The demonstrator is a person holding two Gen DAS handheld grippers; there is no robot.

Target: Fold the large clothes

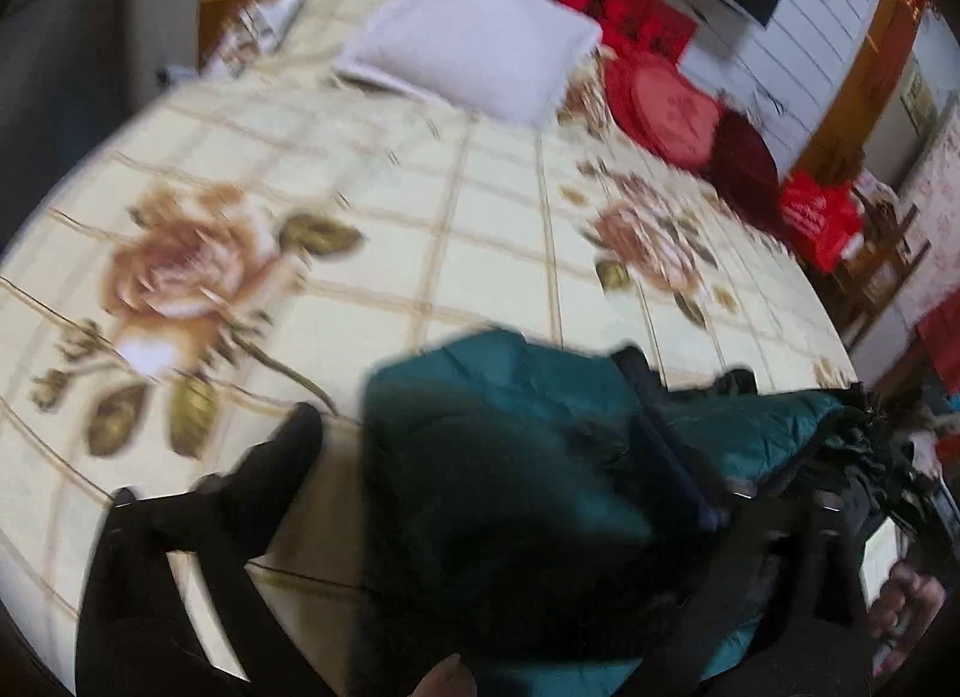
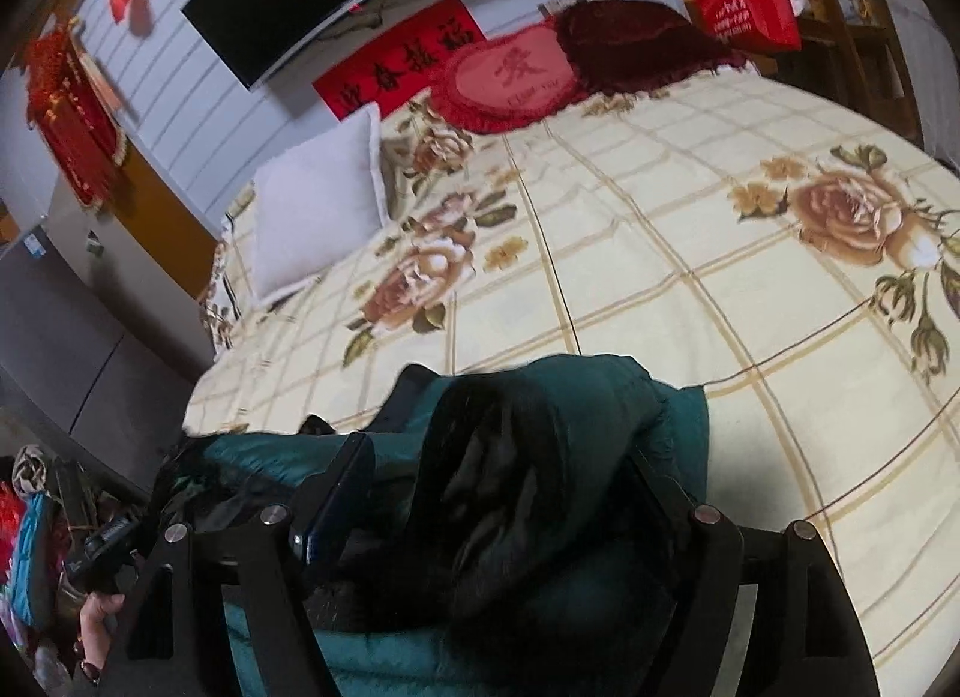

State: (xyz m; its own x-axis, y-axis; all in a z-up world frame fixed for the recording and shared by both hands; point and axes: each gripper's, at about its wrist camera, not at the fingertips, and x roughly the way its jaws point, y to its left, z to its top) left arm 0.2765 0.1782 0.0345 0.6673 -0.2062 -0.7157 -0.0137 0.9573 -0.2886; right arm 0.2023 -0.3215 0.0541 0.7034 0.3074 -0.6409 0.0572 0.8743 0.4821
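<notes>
Left wrist view, blurred: my left claw (image 1: 480, 493) spreads wide, one finger (image 1: 282, 457) at 8 o'clock, teal jacket (image 1: 510, 457) bunched between, running toward 3 o'clock on the bed (image 1: 480, 229).

Right wrist view: my right claw (image 2: 498, 493) grips the jacket (image 2: 558, 415); its lower part is cut off at 6 o'clock.

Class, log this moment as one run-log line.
teal jacket bunched on bed | left gripper open | right gripper around jacket, closure unclear
</notes>
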